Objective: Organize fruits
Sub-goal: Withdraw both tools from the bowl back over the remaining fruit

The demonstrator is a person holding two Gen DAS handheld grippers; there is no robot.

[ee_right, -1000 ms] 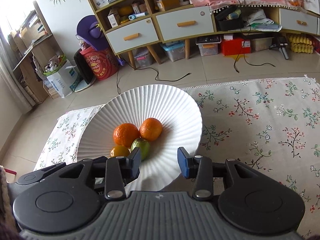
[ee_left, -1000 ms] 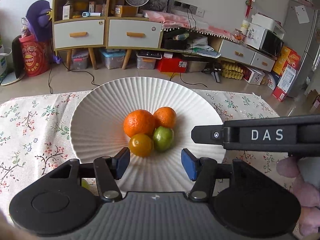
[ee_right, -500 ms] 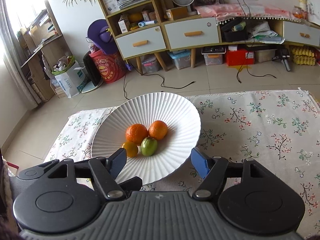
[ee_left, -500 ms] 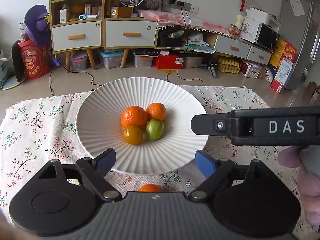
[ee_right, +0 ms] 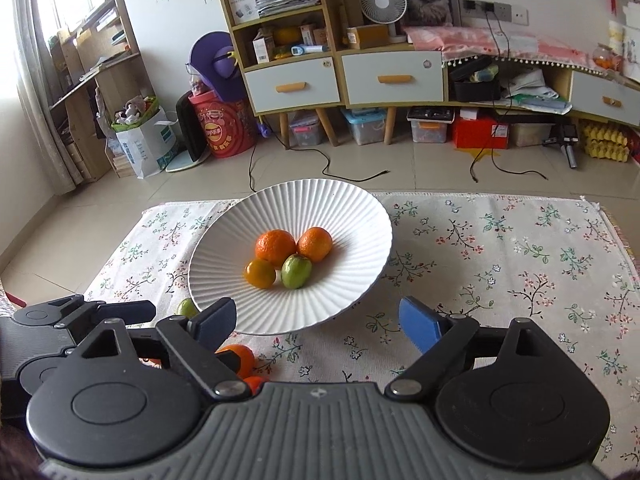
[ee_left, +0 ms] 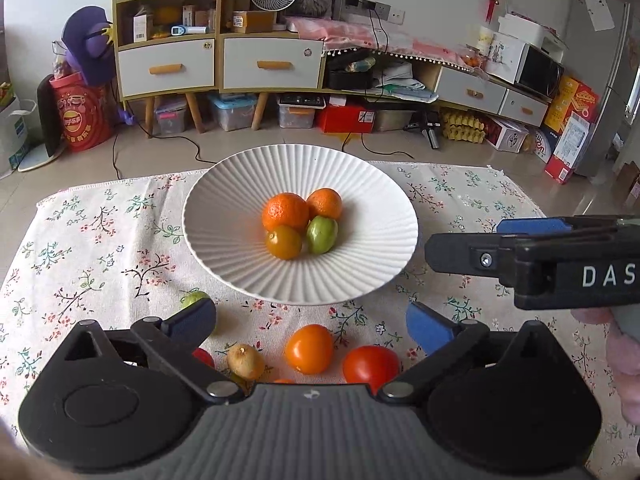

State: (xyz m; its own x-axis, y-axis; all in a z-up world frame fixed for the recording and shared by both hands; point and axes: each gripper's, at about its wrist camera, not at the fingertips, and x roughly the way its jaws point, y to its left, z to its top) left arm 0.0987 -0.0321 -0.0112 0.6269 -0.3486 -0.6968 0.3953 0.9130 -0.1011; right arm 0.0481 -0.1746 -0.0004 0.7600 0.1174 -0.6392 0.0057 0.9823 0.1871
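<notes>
A white ribbed plate [ee_left: 224, 252] [ee_right: 360, 224] on the flowered cloth holds two oranges [ee_left: 285, 211], a small orange fruit [ee_left: 283, 241] and a green fruit [ee_left: 321, 234]. Loose fruit lies in front of it: an orange tomato [ee_left: 309, 349], a red tomato [ee_left: 371, 368], a brown kiwi [ee_left: 245, 361] and a green fruit [ee_left: 192, 298]. My left gripper [ee_left: 310, 320] is open and empty above the loose fruit. My right gripper [ee_right: 318, 322] is open and empty at the plate's near edge; it also shows in the left wrist view [ee_left: 532, 264].
The flowered tablecloth [ee_right: 500, 264] covers the table. Beyond the far edge is tiled floor, with a drawer cabinet [ee_left: 216, 60], storage boxes and cables. The left gripper's body [ee_right: 60, 320] sits at the right wrist view's lower left.
Both grippers have pulled back from the plate and opened wider. The loose fruit in front of the plate has come into view.
</notes>
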